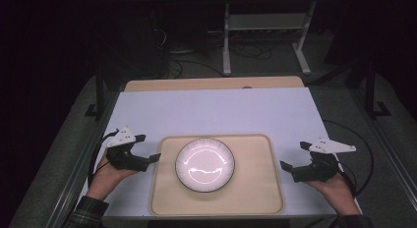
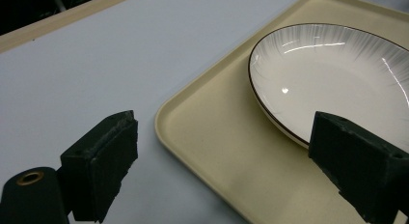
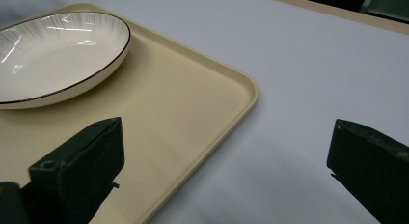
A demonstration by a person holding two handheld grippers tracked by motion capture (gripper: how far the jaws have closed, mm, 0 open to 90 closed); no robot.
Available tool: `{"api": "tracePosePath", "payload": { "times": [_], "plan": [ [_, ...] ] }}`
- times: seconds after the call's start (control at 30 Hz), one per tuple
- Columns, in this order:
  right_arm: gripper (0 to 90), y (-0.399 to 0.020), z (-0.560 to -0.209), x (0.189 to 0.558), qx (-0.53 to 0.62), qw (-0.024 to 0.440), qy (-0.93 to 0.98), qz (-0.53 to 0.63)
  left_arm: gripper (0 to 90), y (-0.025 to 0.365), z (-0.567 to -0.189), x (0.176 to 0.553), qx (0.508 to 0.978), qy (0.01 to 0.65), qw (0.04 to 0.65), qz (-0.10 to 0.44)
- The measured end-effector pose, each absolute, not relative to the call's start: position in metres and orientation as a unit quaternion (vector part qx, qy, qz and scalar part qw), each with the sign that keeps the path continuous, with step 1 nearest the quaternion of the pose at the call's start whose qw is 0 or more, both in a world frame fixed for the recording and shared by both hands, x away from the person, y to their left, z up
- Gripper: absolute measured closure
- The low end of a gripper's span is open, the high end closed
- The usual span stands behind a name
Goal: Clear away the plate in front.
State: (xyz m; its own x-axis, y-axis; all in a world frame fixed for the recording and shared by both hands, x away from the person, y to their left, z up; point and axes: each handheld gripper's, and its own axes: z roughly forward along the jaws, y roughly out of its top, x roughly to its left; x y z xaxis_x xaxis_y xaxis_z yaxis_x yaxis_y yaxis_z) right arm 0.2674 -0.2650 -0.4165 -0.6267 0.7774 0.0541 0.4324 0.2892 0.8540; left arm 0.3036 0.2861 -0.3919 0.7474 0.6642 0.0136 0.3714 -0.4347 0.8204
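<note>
a round, glossy white plate (image 1: 205, 164) with a thin dark rim sits mid-frame on a smooth beige tray (image 1: 162, 198) with rounded corners. the left gripper (image 1: 147, 148) at centre left and the right gripper (image 1: 294, 156) at centre right flank the tray, jaws spread, grasping nothing.

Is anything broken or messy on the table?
Nothing stands out. The white plate sits whole and empty on the beige tray, and the tray lies square on the table. Both tongs, left and right, are open beside the tray, holding nothing.
</note>
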Motion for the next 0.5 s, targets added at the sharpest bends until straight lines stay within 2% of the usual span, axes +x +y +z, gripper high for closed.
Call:
{"api": "tracePosePath", "payload": {
  "times": [0.5],
  "plan": [
    [0.0, -0.2653, -0.4179, 0.2637, 0.388, 0.190, 0.781, 0.452, 9.5, 0.2958, -0.3977, 0.2964, 0.828, 0.317, 0.431, 0.171]
  ]
}}
